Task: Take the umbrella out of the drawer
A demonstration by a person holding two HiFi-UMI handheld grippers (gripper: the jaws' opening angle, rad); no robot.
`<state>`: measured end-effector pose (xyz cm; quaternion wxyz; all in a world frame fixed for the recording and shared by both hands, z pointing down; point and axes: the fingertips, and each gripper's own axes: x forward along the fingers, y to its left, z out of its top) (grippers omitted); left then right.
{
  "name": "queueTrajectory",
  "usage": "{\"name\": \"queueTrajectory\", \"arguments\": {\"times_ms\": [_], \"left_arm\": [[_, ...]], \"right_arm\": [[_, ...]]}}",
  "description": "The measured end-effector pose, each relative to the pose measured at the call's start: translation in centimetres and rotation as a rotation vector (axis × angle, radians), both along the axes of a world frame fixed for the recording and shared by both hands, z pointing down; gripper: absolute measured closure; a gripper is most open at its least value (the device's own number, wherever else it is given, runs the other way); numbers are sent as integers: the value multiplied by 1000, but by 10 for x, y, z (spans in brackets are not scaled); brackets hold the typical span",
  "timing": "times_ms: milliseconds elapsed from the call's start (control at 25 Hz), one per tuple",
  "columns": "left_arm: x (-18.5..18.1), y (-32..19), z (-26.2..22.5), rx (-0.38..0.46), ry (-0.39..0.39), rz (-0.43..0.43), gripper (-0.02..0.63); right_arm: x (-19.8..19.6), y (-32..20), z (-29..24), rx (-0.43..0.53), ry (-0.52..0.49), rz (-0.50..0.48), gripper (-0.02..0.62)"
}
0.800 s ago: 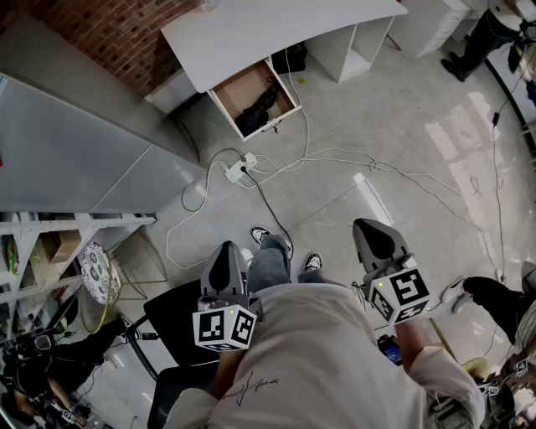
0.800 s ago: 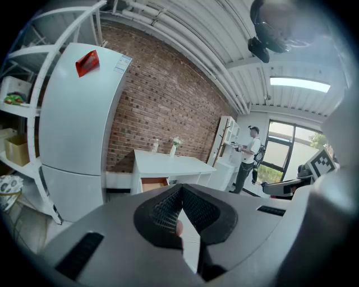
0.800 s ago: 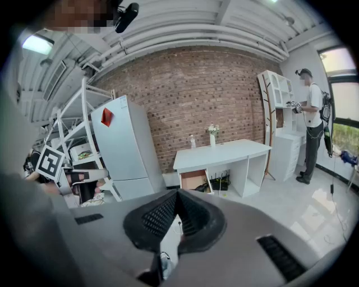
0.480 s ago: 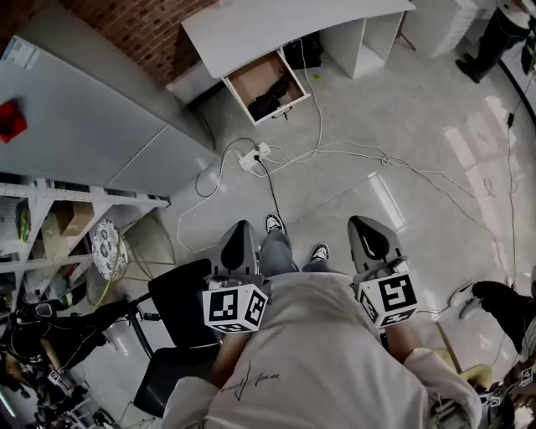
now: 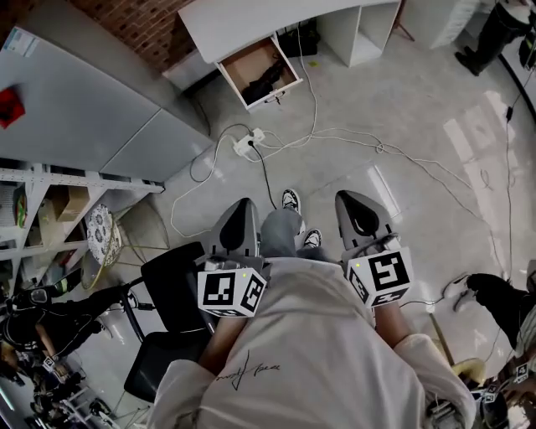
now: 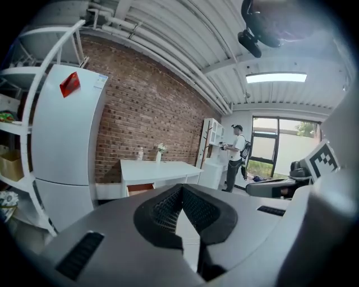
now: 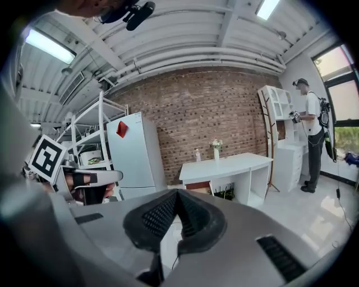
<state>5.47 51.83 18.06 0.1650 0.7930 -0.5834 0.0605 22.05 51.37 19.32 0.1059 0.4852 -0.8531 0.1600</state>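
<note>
The open wooden drawer (image 5: 251,65) juts from under the white desk (image 5: 276,21) at the far side of the floor. A dark folded umbrella (image 5: 266,80) lies inside it. My left gripper (image 5: 245,204) and right gripper (image 5: 345,198) are held side by side at waist height, well short of the desk. Both are shut and hold nothing. In the left gripper view the left gripper (image 6: 180,186) points toward the desk (image 6: 157,168) and drawer (image 6: 140,189). The right gripper (image 7: 176,191) faces the same desk (image 7: 224,164).
A white power strip (image 5: 245,144) and long cables trail across the floor between me and the drawer. A grey fridge (image 5: 84,109) and shelves stand left, and a black chair (image 5: 172,293) is beside my left hip. A person (image 7: 311,134) stands at the white cabinet on the right.
My feet have stepped toward the desk and the head view has swung a little. Both grippers stay shut, side by side, carried along with me.
</note>
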Motion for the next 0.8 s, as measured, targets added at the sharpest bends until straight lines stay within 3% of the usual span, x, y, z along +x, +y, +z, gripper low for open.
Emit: {"name": "queueTrajectory", "arguments": {"times_ms": [240, 800], "left_arm": [[11, -15, 2, -4, -40, 4, 589], [3, -93, 14, -24, -38, -8, 589]], "right_arm": [[-4, -13, 9, -22, 44, -11, 580], [-19, -87, 14, -51, 89, -25, 580]]}}
